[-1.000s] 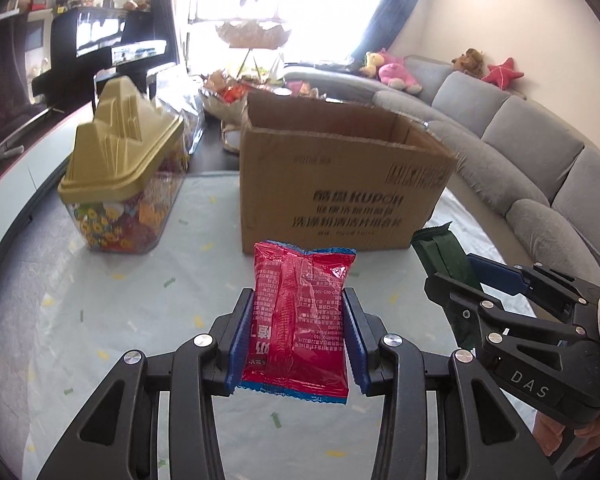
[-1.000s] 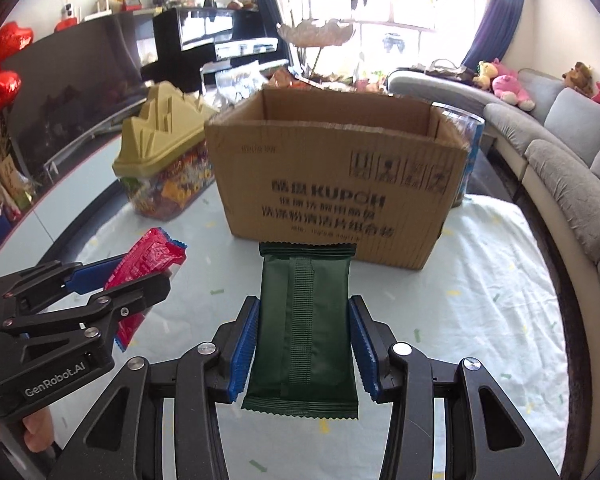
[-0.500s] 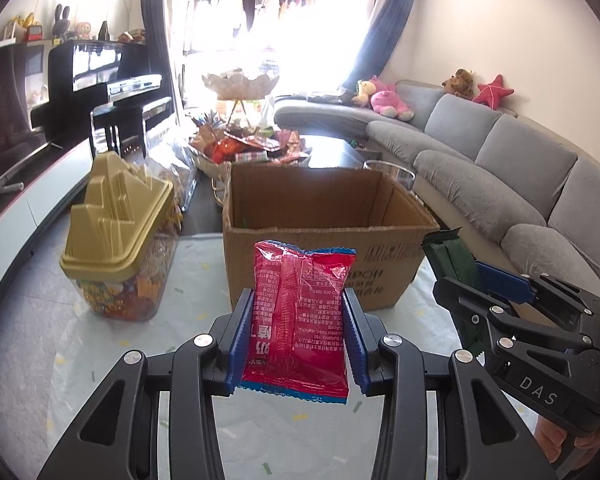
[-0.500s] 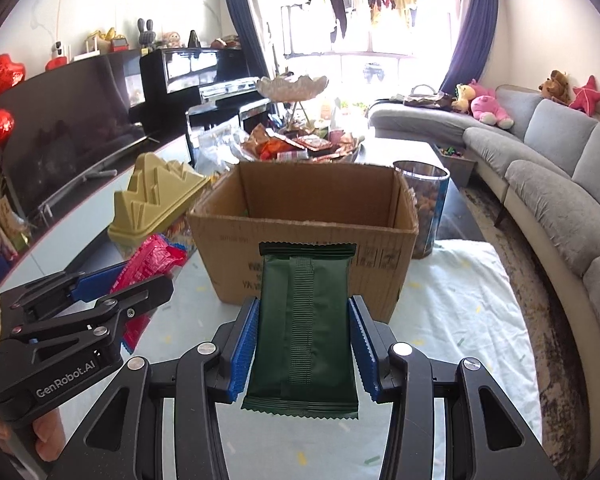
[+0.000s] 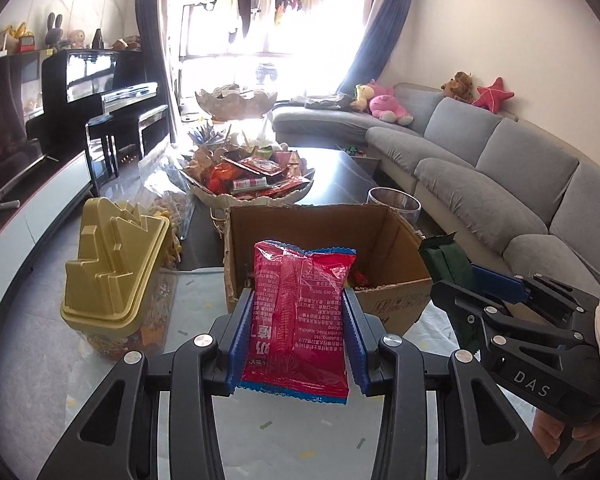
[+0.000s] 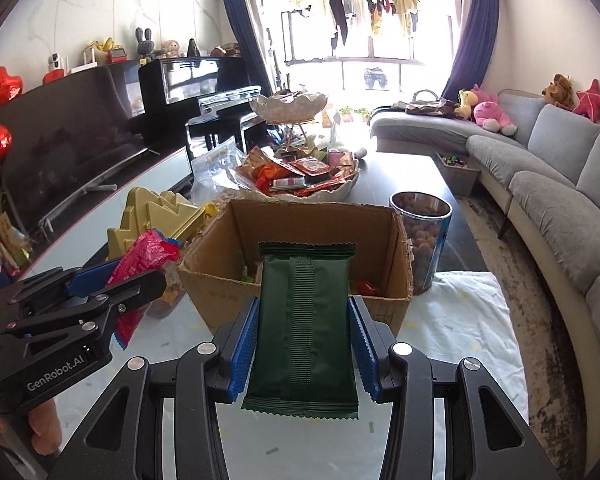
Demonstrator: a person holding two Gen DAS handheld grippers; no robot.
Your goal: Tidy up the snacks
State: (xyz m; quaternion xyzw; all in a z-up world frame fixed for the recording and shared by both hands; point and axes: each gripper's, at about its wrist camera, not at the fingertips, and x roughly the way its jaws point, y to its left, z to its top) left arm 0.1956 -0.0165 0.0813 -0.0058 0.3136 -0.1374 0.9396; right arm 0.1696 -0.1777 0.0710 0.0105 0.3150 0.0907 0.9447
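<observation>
Snack packets, red (image 5: 296,316) and green (image 6: 305,328), pinched in jaws, raised higher; cardboard box (image 6: 300,224) interior now visible.

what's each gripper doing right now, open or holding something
Left gripper: shut on the red snack packet.
Right gripper: shut on the green snack packet.

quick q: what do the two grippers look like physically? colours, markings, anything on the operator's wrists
Both are matte black linkage frames with silver pivot screws and blue serrated finger pads. The left gripper reads "GenRobot.AI" in white on its side in the right wrist view; the right gripper reads "DAS" in the left wrist view. No cables visible. Bare fingers grip each handle; pale ribbed cuffs show at both wrists.
</observation>
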